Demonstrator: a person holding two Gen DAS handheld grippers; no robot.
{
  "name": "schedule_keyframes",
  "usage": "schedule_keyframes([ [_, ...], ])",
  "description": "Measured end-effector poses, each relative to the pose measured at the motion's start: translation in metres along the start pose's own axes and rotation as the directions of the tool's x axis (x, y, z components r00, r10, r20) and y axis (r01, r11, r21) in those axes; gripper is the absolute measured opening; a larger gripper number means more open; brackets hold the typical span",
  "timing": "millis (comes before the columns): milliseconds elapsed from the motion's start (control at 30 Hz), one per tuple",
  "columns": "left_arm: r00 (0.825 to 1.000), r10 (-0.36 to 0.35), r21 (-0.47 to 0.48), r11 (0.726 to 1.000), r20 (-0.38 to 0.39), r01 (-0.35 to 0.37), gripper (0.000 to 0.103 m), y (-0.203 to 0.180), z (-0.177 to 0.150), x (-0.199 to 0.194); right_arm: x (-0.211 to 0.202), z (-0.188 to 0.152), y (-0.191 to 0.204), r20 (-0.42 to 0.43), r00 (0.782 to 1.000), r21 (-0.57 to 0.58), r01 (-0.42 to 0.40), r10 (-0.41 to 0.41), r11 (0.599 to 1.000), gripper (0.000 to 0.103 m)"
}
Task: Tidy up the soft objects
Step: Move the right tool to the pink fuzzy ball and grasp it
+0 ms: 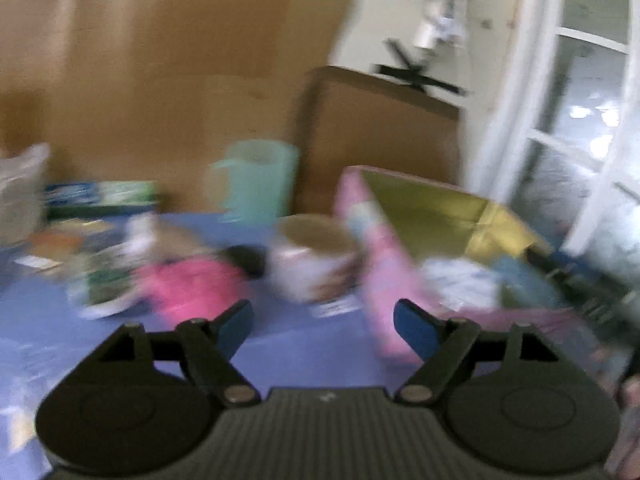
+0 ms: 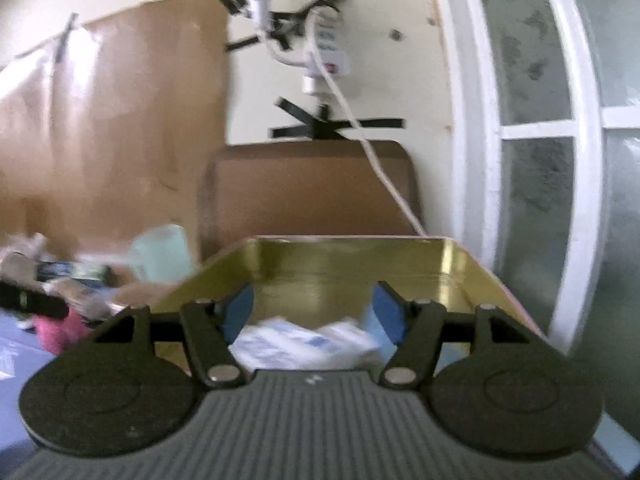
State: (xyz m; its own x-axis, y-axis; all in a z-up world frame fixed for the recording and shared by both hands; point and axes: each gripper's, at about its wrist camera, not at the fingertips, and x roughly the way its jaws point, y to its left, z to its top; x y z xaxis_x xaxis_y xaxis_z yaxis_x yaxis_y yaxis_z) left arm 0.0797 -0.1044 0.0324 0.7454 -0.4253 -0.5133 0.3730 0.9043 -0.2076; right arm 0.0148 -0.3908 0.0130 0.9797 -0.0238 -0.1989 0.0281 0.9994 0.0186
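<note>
The left wrist view is blurred. My left gripper (image 1: pixel 323 326) stands open over the blue table cover (image 1: pixel 304 352), nothing between its blue pads. Ahead to its left lies a pink soft item (image 1: pixel 188 286). To its right stands a box (image 1: pixel 440 220) with pink patterned outside and gold inside, holding a white and blue soft item (image 1: pixel 460 284). In the right wrist view my right gripper (image 2: pixel 314 316) is open at the near edge of the same gold-lined box (image 2: pixel 340 264). A white and blue soft item (image 2: pixel 304 344) lies in the box below the pads, not pressed by them.
A white patterned tub (image 1: pixel 314 264) stands between the pink item and the box. A teal jug (image 1: pixel 256 180), flat packets (image 1: pixel 100 194) and brown cardboard (image 1: pixel 380 140) line the back. A window frame (image 2: pixel 532 128) is at the right, a taped lamp fitting (image 2: pixel 320 52) on the wall.
</note>
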Motion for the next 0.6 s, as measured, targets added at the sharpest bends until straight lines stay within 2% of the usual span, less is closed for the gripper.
schedule_keyframes([
  [100, 0.994, 0.114, -0.042, 0.993, -0.006, -0.114, 0.082, 0.047, -0.018, -0.016, 0.003, 0.006, 0.030, 0.002, 0.994, 0.000, -0.111, 0.111, 0.994, 0.068],
  [200, 0.968, 0.251, -0.062, 0.966, -0.002, -0.251, 0.082, 0.085, -0.033, -0.027, 0.005, 0.005, 0.067, -0.030, 0.973, -0.029, -0.228, 0.227, 0.973, 0.068],
  [233, 0.962, 0.274, -0.082, 0.958, -0.003, -0.274, 0.082, 0.096, -0.036, -0.030, 0.009, 0.003, 0.082, -0.055, 0.961, -0.034, -0.274, 0.272, 0.961, 0.068],
  [367, 0.959, 0.283, -0.191, 0.941, -0.010, -0.280, 0.081, 0.128, -0.048, -0.035, 0.032, -0.009, 0.134, -0.179, 0.904, -0.037, -0.400, 0.388, 0.916, 0.069],
  [400, 0.965, 0.263, -0.220, 0.940, -0.010, -0.259, 0.081, 0.134, -0.048, -0.036, 0.040, -0.011, 0.145, -0.204, 0.893, -0.039, -0.417, 0.401, 0.908, 0.074],
  [433, 0.967, 0.253, -0.241, 0.940, 0.015, -0.242, 0.082, 0.137, -0.048, -0.040, 0.047, -0.013, 0.154, -0.223, 0.887, -0.037, -0.423, 0.405, 0.905, 0.081],
  [500, 0.969, 0.245, -0.262, 0.937, 0.027, -0.230, 0.083, 0.142, -0.049, -0.045, 0.069, -0.015, 0.169, -0.266, 0.877, -0.018, -0.419, 0.399, 0.908, 0.085],
  [600, 0.974, 0.220, -0.289, 0.937, 0.045, -0.198, 0.083, 0.148, -0.048, -0.047, 0.096, -0.022, 0.188, -0.330, 0.866, 0.001, -0.399, 0.377, 0.917, 0.085],
])
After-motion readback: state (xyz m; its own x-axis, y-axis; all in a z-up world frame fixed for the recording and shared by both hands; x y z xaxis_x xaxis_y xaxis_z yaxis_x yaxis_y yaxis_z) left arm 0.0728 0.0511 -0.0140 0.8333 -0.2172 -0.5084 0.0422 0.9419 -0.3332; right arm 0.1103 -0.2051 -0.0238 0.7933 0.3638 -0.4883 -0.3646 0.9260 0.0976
